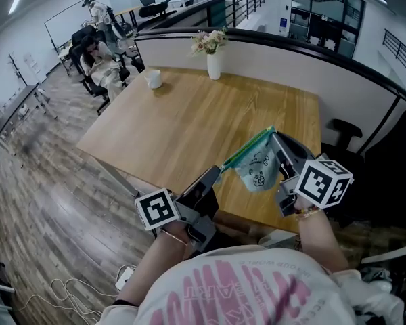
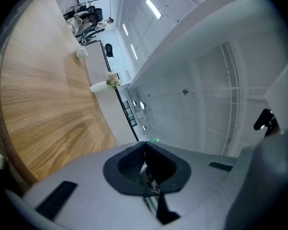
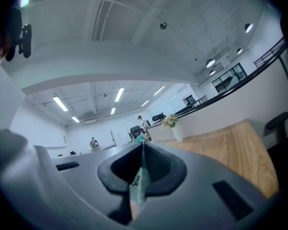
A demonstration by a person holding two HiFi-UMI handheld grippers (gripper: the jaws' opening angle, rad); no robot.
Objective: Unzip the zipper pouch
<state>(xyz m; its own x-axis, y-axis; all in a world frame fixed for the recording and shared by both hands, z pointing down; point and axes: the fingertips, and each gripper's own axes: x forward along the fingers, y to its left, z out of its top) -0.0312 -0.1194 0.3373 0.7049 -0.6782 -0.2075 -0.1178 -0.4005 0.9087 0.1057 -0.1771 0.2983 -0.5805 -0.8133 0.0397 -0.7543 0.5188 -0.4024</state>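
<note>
1. Jaws of the left gripper (image 2: pixel 145 143) are pressed together on a small metal piece (image 2: pixel 154 189), most likely the zipper pull at the near end of the pouch (image 1: pixel 258 169). So thin a tab needs a tight pinch if it is to be dragged along.
2. Jaws of the right gripper (image 3: pixel 143 143) are closed flat on the fabric at the far end of the pouch, which anchors it against that drag.
3. Hanging in the air between the two grippers, the pouch sits above the near edge of the worktop (image 1: pixel 189 114). Its green zipper edge (image 1: pixel 247 147) is stretched taut and slopes up away from the person, and a straight track should slide more easily.
4. How far the zipper is open cannot be told: its near end is hidden behind the left jaws, and the print on the pouch is too small to read.
5. Beyond the pouch, a white mug (image 1: pixel 153 78) and a vase (image 1: pixel 213 58) of flowers stand at the far side of the worktop, well apart from the pouch.
6. Farther beyond the pouch, a seated person (image 1: pixel 98 66) is small and blurred.
</note>
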